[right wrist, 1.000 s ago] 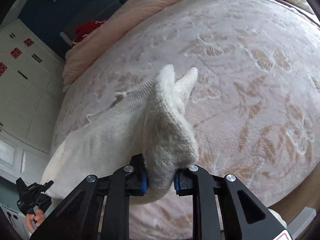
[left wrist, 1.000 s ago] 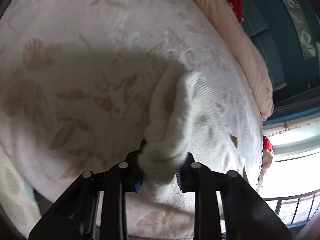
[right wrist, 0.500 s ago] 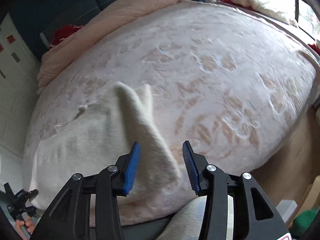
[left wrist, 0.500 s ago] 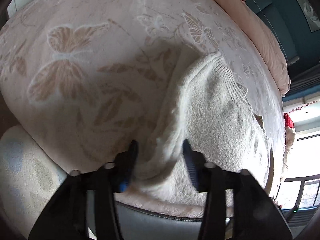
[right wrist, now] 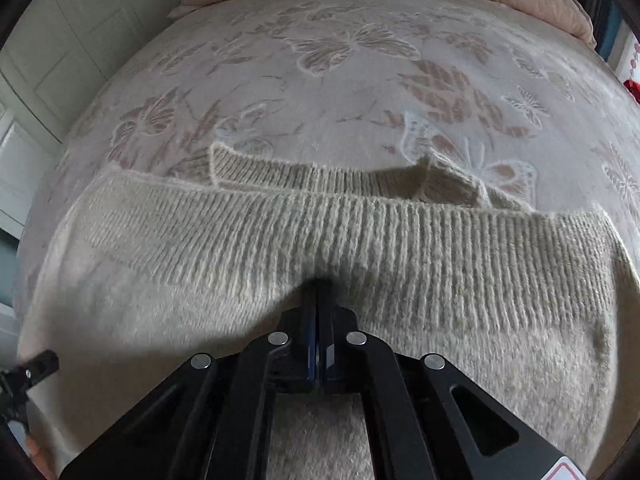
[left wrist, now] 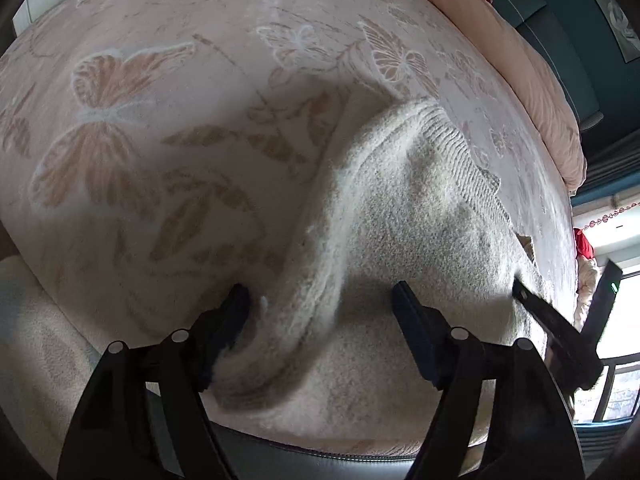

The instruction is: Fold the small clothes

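On the bed (right wrist: 360, 80), the sweater (right wrist: 280, 240) is spread; left gripper (left wrist: 320, 304) jaws are opening around a fold, right gripper (right wrist: 318, 292) jaws are fully closed, empty.

Both tongs angled steeply downward.
Left tongs (left wrist: 320, 312): jaws wide apart and opening, pads pressing on nothing. Right tongs (right wrist: 318, 300): jaws fully closed, blue pads (right wrist: 310, 344) meeting face to face, tips pressed down; also visible at right edge of left wrist view.
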A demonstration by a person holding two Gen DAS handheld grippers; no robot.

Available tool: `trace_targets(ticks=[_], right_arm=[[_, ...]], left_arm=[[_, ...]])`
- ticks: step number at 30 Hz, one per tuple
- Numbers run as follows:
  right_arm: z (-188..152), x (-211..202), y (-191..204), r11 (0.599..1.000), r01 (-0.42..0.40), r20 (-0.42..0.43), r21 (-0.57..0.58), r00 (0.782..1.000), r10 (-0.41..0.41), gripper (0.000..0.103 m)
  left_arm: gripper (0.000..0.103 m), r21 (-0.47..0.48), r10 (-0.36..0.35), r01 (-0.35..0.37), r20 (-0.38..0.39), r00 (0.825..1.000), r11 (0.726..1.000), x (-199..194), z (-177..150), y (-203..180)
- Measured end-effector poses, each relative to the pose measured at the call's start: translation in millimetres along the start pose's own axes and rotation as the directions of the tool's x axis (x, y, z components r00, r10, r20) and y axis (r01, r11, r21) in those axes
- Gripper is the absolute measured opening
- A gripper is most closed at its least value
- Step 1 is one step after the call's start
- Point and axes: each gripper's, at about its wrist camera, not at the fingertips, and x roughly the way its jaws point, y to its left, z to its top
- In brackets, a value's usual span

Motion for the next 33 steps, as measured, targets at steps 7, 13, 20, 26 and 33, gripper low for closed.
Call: trace_targets(ticks=[7,13,20,26,33], right_arm=[[-27,-87,-69,0.99,0.012,0.17,0.139,0.985,-0.036,0.002],[-75,-83,-210,0.909,0.216,0.007,0.357,0.972,-0.234,0.0],[-61,-122,-111,0.98,-0.011,0.151,0.198,0.988,-0.019,0.007],[-52,-63,-12,0.998,-0.071,0.036,0.004,0.997,0.07,0.001],[-49,-29,-14,0.994,-0.104,-0.001,0.035,0.995,0.104,0.0]], left_arm=[[0.073,0.013,-0.014,0.014,0.007,1.0,1.0,3,7,-2],[0.073,0.049,0.012,-0.013,0.019,1.0,0.999,7,10,-10],[0.065,0.046,0.023,-0.024,0.028,0.999,0.999,6,16,-16],[0.016,0.022,-0.037,0.036,0.049,0.998,0.999,-12,20,-17],[0.013,0.168,-0.188,0.171,0.093,0.978,0.971,-69,14,-64]])
